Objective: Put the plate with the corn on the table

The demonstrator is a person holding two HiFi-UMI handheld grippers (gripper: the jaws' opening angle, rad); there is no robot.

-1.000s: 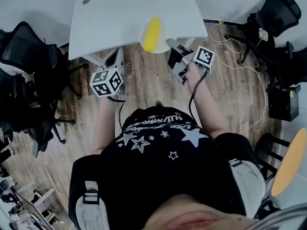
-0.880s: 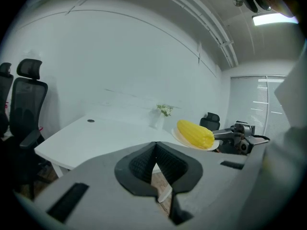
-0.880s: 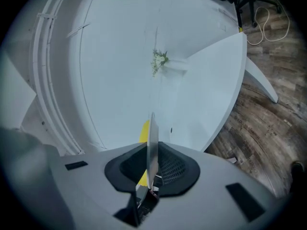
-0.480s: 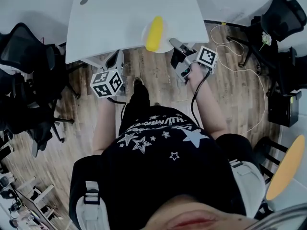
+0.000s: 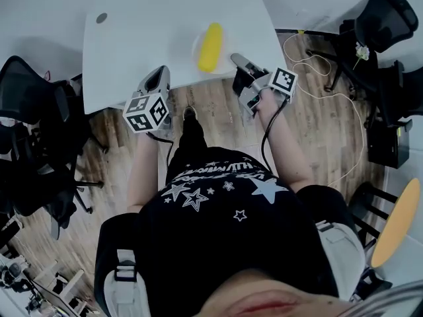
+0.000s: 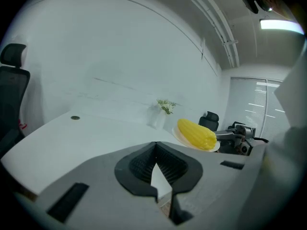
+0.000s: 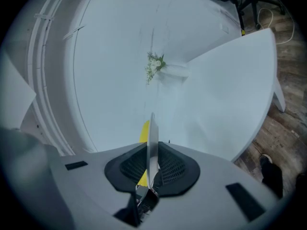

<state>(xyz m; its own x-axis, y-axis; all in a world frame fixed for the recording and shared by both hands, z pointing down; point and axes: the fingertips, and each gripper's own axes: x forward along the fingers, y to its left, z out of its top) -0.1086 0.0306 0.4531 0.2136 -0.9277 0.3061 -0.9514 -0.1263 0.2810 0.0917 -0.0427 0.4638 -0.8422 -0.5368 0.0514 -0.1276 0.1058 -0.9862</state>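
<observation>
A yellow corn cob (image 5: pixel 211 47) lies on a white plate (image 5: pixel 197 47) over the near right part of the white table (image 5: pixel 142 32). My right gripper (image 5: pixel 233 59) is shut on the plate's right rim. In the right gripper view the plate (image 7: pixel 152 135) stands edge-on between the pads, with the corn (image 7: pixel 143 131) behind it. I cannot tell whether the plate touches the tabletop. My left gripper (image 5: pixel 158 76) hovers at the table's near edge, shut and with nothing in it. From the left gripper view the corn (image 6: pixel 196 134) and the right gripper (image 6: pixel 221 137) show at the right.
Black office chairs stand at the left (image 5: pixel 30 88) and the far right (image 5: pixel 386 15). A white cable (image 5: pixel 330 91) loops over the wooden floor. A small vase of flowers (image 7: pixel 154 66) sits at the table's far side, and a round grommet (image 5: pixel 101 18) at its far left.
The person has stepped toward the table. The plate with the corn has gone from the table's edge to over the tabletop, and the left gripper has come up to the table's near edge.
</observation>
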